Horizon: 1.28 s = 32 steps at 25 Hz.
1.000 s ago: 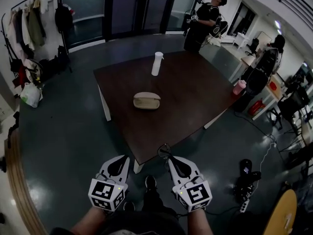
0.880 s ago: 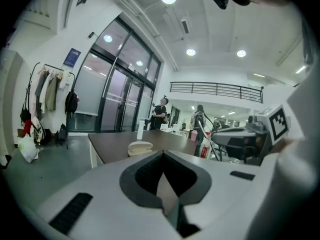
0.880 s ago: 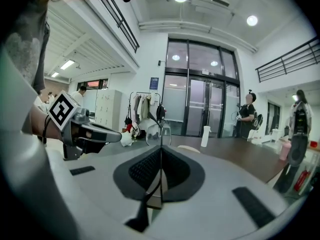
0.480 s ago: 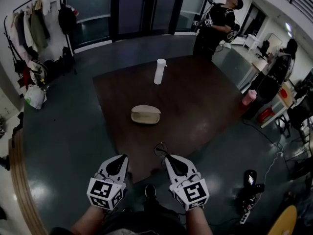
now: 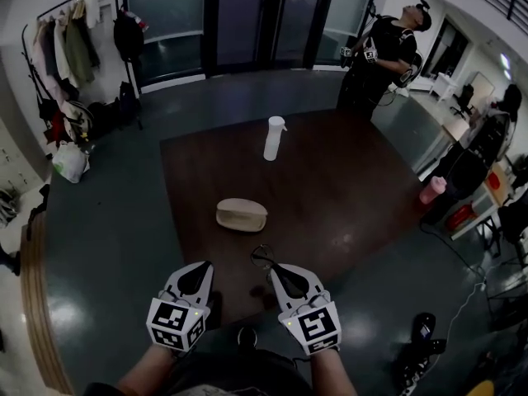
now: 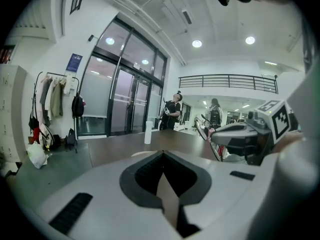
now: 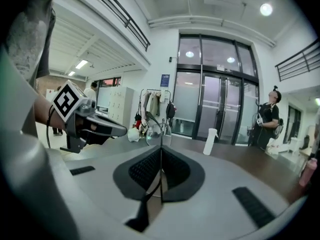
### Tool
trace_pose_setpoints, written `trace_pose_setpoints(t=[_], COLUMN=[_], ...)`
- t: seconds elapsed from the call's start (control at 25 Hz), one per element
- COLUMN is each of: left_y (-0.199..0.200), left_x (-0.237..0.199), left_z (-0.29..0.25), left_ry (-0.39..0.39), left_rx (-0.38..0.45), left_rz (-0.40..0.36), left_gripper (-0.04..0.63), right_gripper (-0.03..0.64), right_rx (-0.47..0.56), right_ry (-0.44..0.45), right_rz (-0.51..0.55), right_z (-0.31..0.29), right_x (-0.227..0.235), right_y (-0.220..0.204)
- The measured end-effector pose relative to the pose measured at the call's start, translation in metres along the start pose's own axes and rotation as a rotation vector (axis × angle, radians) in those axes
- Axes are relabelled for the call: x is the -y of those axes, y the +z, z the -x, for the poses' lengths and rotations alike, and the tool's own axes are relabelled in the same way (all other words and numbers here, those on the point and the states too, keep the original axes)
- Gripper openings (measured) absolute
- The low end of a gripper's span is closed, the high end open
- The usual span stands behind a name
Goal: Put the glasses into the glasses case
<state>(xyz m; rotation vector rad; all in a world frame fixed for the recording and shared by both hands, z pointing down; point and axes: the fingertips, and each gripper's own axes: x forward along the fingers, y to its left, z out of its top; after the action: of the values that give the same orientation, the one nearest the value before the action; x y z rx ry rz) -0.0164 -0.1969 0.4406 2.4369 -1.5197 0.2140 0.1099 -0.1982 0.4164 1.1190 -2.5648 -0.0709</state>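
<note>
- Nearest, at the left: left gripper (image 5: 198, 272), marker cube toward the person, jaws pressed together with nothing between them (image 6: 161, 155).
- Just to its right, at about the same nearness: right gripper (image 5: 275, 271), jaws clamped tight on a thin arm of the glasses (image 5: 262, 256).
- In the right gripper view: dark arm of the glasses pinched in the closed jaws (image 7: 161, 153), the two clear lenses (image 7: 159, 131) standing up just past the jaw tips.
- Glasses held in the air over the near edge of the dark brown table (image 5: 330, 188), apart from the case and not in it.
- Farther in, a little left of the glasses: beige glasses case (image 5: 242, 214), lying closed on the table top, well apart from both grippers.
- Beyond the case, toward the far side of the table: white bottle (image 5: 274, 138), upright.
- Off the table's right side: pink cup (image 5: 432, 190) on another surface.
- Far right, past the table: standing person in dark clothes (image 5: 386, 56).
- Far left: coat rack (image 5: 78, 40) hung with clothes, bags on the floor below.
- Farthest back: glass doors (image 5: 247, 15).
</note>
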Motion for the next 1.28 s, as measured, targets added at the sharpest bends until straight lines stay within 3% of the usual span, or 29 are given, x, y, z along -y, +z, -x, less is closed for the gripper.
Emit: trace_pose_setpoints(t=[0.24, 0.4, 0.64, 0.88, 1.28], left_y=[-0.003, -0.001, -0.013, -0.021, -0.034], left_x=[0.006, -0.003, -0.022, -0.042, -0.085], left_z=[-0.030, -0.040, -0.048, -0.071, -0.129], left_ry=[0.054, 0.100, 0.115, 0.061, -0.027], left_rx=[-0.011, -0.003, -0.056, -0.091, -0.164], left_rz=[-0.020, 0.012, 0.014, 0.023, 0.018], left_gripper=[0.006, 0.006, 0.006, 0.006, 0.006], right_gripper=[-0.011, -0.011, -0.011, -0.009, -0.011], right_rx=[-0.018, -0.016, -0.081, -0.110, -0.244], right_ry=[0.105, 0.126, 0.158, 0.148, 0.152], right_rz=[0.040, 0.034, 0.086, 0.080, 0.153], right_z=[-0.017, -0.032, -0.056, -0.089, -0.149], right_x=[0.018, 0.032, 0.032, 0.028, 0.035], right_y=[-0.019, -0.023, -0.029, -0.035, -0.059])
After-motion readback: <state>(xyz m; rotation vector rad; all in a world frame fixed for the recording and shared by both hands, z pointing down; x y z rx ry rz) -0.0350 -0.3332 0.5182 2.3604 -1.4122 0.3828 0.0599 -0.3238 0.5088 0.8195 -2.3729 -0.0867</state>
